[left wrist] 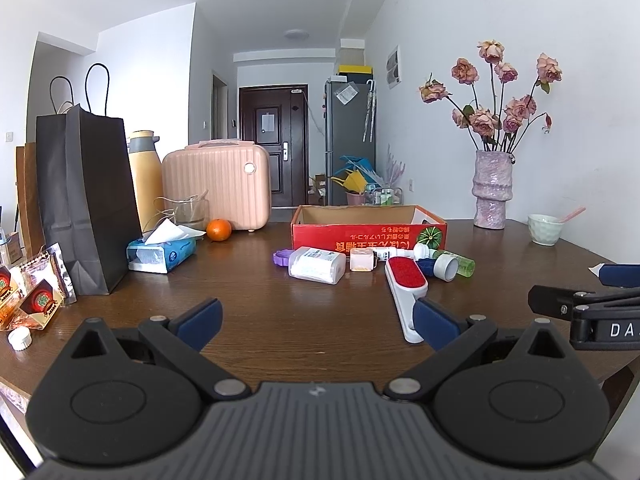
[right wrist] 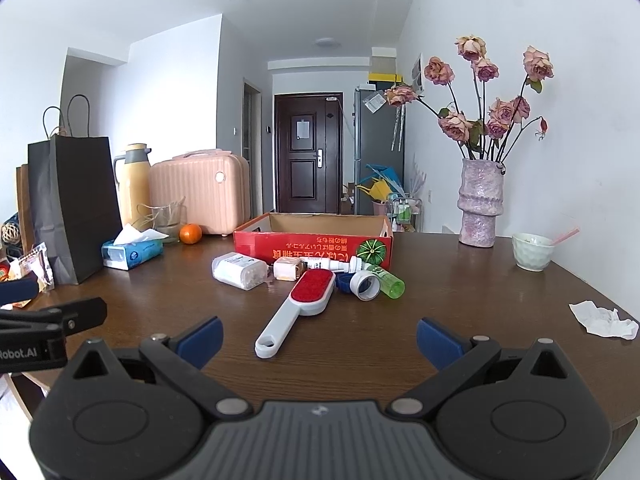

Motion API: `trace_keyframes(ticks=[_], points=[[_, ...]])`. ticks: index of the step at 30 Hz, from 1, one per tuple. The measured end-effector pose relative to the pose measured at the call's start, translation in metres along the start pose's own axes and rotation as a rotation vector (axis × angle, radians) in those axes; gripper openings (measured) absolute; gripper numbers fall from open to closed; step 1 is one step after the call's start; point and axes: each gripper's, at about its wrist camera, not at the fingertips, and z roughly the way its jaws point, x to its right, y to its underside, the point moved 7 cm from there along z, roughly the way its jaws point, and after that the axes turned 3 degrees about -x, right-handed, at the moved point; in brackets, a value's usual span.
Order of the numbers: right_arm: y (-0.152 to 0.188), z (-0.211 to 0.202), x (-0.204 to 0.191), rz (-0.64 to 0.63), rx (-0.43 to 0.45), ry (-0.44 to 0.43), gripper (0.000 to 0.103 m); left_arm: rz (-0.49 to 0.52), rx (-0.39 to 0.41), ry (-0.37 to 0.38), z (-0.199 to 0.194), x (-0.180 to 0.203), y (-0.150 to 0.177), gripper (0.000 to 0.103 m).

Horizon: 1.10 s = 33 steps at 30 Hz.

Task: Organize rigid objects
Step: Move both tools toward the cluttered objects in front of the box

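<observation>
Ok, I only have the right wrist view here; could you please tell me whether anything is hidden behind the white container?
Observer: Yes, a purple lid lies at the end of the white container away from the brush.
Operator: Thank you. Is the left gripper holding anything?
Observer: No, the left gripper is open, with only bare table between its fingers.
Operator: Any small loose items on that side?
Observer: A small white cap sits near the table's edge, next to the snack packets.
</observation>
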Motion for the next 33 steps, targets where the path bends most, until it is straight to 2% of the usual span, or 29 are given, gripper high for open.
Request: trace_keyframes(ticks=[15,33], points=[[-0.006,0.019,0.0,0.014,-0.003,-0.005,0.103,0.006,0.0,-0.022,0.019,-0.006,-0.009,0.103],[-0.01,0.055,0.004,0.016,-0.046,0.01,0.103,0.016,-0.042,-0.012,0.058,-0.006,-0.012,0.103]])
